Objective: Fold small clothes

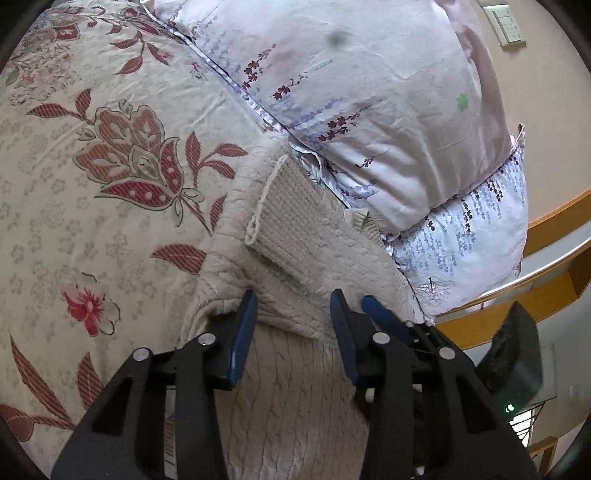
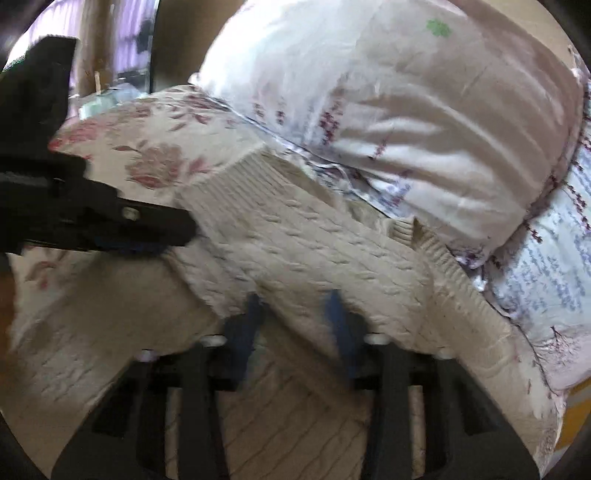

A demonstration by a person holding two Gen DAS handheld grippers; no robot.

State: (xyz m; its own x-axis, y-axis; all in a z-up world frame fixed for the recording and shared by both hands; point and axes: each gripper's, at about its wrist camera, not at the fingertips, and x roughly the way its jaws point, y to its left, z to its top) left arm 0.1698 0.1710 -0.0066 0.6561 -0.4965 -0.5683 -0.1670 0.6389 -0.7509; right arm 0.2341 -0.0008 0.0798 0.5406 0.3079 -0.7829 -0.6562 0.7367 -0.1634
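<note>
A cream cable-knit sweater (image 1: 303, 258) lies partly folded on the floral bedspread, its ribbed hem turned over on top. It also shows in the right wrist view (image 2: 295, 236), blurred. My left gripper (image 1: 293, 310) is open, its blue fingers spread over the folded edge of the sweater. My right gripper (image 2: 295, 306) is open, its fingers astride a fold of the sweater. The right gripper shows beside the left one in the left wrist view (image 1: 384, 314). The left gripper enters the right wrist view from the left (image 2: 155, 236), touching the sweater.
A floral bedspread (image 1: 92, 184) covers the bed on the left. Pale pink flower-print pillows (image 1: 369, 92) are stacked right behind the sweater. A wooden bed frame (image 1: 554, 229) runs at the right. A wall switch (image 1: 508, 22) is at the top right.
</note>
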